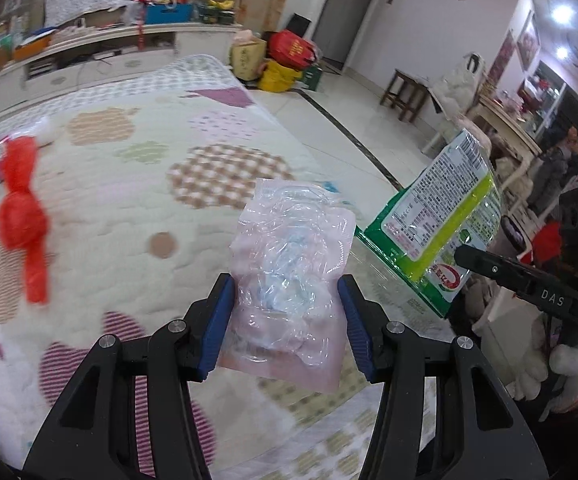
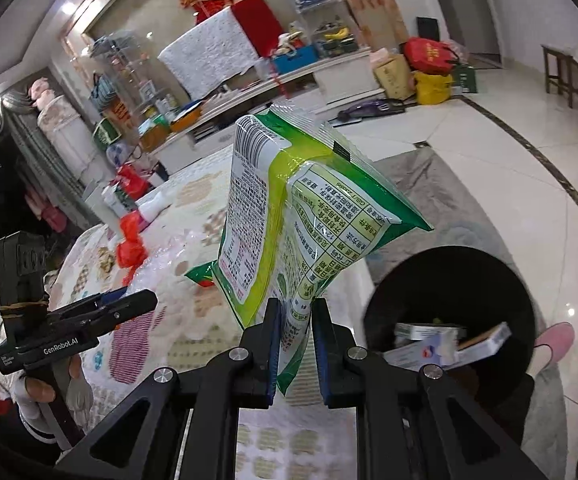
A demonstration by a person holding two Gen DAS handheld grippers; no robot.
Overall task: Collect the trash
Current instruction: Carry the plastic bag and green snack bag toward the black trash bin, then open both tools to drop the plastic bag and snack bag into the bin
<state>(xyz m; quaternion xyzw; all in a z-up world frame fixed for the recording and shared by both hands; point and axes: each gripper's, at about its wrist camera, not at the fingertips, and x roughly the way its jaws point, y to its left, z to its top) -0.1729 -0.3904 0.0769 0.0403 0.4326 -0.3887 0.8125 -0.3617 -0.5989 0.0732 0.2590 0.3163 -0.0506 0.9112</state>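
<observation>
Red plastic, a crumpled bag (image 1: 21,216), lies at the left edge of the left wrist view on a quilted cover (image 1: 129,184) patterned with pale patches. In the lower middle of that view the left gripper (image 1: 287,320) has its jaws part open and pressed against the sides of a clear plastic pouch (image 1: 289,276), which stands up between the blue pads (image 1: 219,328). At the right of the frame hangs a green and white snack packet (image 1: 445,220), with the right gripper's black body under it and a white-gloved hand (image 1: 569,364) below.

In the right wrist view, the left gripper (image 2: 129,304) shows at the lower left, seen from the side, above the same quilted cover (image 2: 193,208) with the red bag (image 2: 131,248) lying on it. In the middle, the right gripper (image 2: 295,344) has its jaws closed tight on the lower corner of the snack packet (image 2: 285,200), which rises tilted above them. At the lower right stands a black bin (image 2: 449,280) on the floor, with flat boxes (image 2: 445,344) inside it, just beside the cover's edge. A pink slipper (image 2: 555,340) lies at the bin's right.
</observation>
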